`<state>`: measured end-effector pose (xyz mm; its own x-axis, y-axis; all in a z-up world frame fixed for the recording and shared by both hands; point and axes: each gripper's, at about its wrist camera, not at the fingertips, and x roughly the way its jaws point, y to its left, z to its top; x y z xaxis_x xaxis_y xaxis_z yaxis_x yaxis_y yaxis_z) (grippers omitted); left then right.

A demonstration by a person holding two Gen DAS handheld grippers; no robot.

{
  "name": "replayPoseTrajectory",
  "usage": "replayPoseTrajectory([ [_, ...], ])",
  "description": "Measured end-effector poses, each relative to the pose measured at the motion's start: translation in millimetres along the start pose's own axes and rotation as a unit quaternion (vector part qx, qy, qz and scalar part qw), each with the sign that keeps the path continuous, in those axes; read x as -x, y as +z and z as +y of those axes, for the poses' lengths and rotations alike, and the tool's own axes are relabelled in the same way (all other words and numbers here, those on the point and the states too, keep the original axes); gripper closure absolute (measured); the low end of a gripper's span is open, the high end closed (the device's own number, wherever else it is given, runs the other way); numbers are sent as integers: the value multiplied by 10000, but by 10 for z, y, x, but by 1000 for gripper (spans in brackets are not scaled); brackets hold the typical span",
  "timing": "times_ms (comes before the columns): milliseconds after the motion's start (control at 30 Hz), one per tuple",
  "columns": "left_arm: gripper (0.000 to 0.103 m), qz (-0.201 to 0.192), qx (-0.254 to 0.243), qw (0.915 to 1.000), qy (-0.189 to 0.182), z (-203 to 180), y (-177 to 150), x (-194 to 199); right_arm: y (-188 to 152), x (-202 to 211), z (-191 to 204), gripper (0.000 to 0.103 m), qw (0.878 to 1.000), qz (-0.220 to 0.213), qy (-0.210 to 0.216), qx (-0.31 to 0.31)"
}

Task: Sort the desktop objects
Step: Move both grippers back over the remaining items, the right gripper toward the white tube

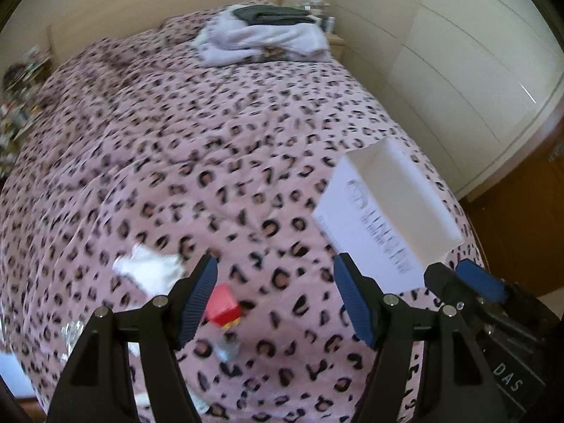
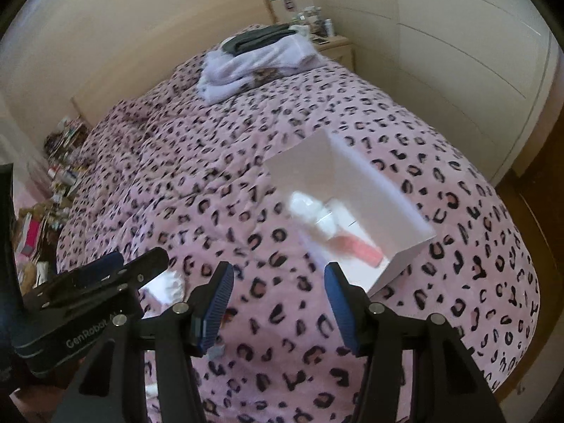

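Pink leopard-print bedding (image 1: 218,148) covers a wide bed that fills both views, with a cream wardrobe wall along its far side. Above it the left hand-held gripper (image 1: 275,299) hangs with its blue ribbed pads apart at a middling width and nothing between them; the right hand-held gripper (image 2: 278,303) is likewise partly open and empty, pointing steeply down at bare bedding. Just below the left pad lies a small red block-shaped object with a yellow edge (image 1: 222,306), and just beside it a little grey-clear piece (image 1: 228,349), too blurred to name. A crumpled white tissue-like scrap (image 1: 149,269) sits a little further out. Beyond the right gripper stands an open white cardboard box with grey printed lettering on its side (image 1: 373,225), resting on the bed; inside, the right wrist view shows a pink tube-like item (image 2: 359,250) and something white (image 2: 306,202). Judging by this, the sorting is under way and the red piece looks the likeliest next pick. To do it well, centre the pads over it, come straight down and close gently, since the soft bedding could let it tip or sink
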<state>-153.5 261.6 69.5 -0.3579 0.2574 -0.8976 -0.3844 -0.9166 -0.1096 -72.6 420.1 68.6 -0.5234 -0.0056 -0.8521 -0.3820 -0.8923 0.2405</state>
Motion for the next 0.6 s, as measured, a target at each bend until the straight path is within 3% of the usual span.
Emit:
replayPoseTrajectory([
  [600,29,42,1261,9895,705,1265,-815,566,-591,-65,1198,48,9913,498,639,1039],
])
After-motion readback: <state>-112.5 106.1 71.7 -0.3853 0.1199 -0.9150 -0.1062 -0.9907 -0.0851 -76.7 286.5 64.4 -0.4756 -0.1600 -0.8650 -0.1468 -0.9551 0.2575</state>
